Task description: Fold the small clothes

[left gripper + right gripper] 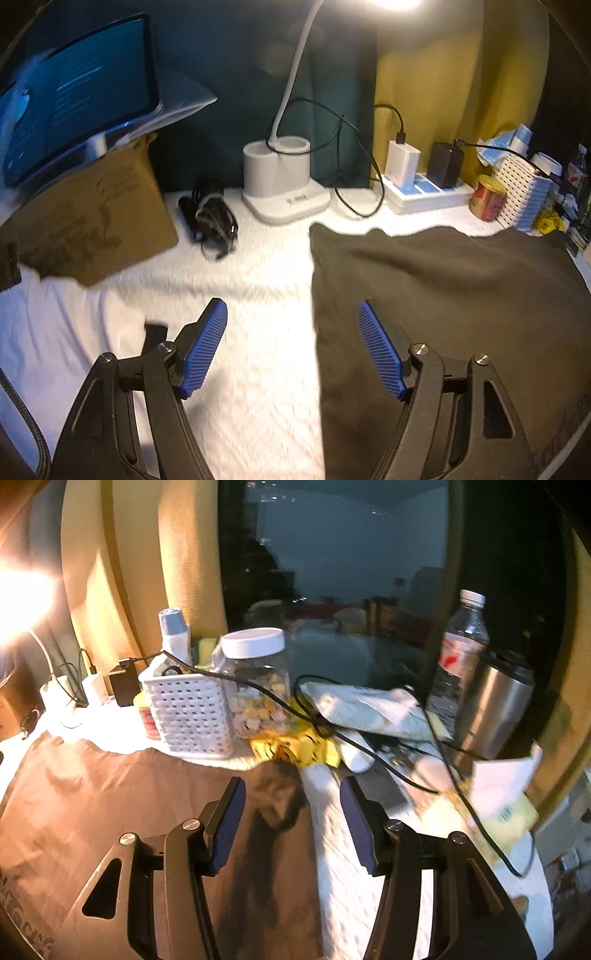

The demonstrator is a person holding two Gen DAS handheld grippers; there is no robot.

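A dark brown garment (pixel 436 291) lies flat on the white textured cloth (pixel 258 332) over the table. My left gripper (pixel 291 314) is open and empty, above the garment's left edge, its right finger over the fabric. In the right wrist view the same garment (pixel 122 805) fills the lower left. My right gripper (pixel 291 790) is open and empty, above the garment's far right corner, which is slightly rumpled there.
A lamp base (pixel 284 184), a coiled cable (pixel 210 221), a cardboard box (pixel 99 218), a monitor (pixel 74 96) and a power strip (pixel 424 188) stand behind. A white basket (pixel 192 709), a jar (pixel 258 679), a water bottle (pixel 458 657), a steel tumbler (pixel 495 709) and black cables (pixel 369 746) crowd the right edge.
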